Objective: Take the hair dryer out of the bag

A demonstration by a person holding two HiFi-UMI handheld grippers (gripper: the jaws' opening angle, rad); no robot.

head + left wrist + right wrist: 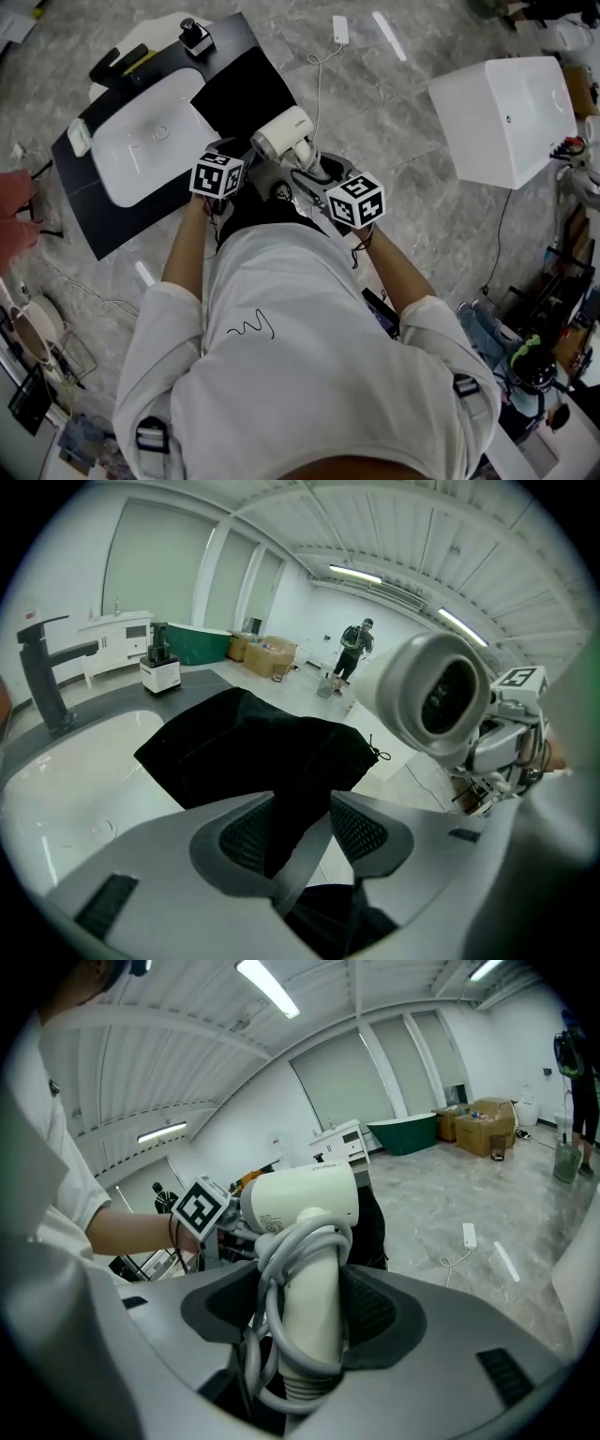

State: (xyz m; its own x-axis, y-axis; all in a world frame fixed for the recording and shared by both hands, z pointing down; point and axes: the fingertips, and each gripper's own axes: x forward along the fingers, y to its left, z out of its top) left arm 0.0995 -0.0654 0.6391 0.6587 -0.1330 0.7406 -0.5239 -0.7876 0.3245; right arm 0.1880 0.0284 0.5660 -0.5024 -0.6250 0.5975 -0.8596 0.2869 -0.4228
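Note:
The white hair dryer point(281, 134) is out in the air above the counter edge, its grey cord wound round the handle. My right gripper point(305, 1321) is shut on that handle point(309, 1288), barrel point(305, 1199) pointing up and left. In the left gripper view the dryer's round nozzle point(433, 694) faces the camera at the right. The black drawstring bag point(253, 747) lies flat and limp on the counter. My left gripper point(302, 832) stands open over the bag's near end, with black cloth showing in the gap and the pads off it. Both marker cubes point(217, 175) point(356, 199) sit just before the person's chest.
A white sink basin point(141, 150) is set in the black counter point(89, 220), with a black faucet point(42, 682) and a small pump bottle point(161, 667) behind it. A white basin unit point(506, 112) and a power strip point(339, 30) lie on the marble floor. A person point(354, 649) stands far off.

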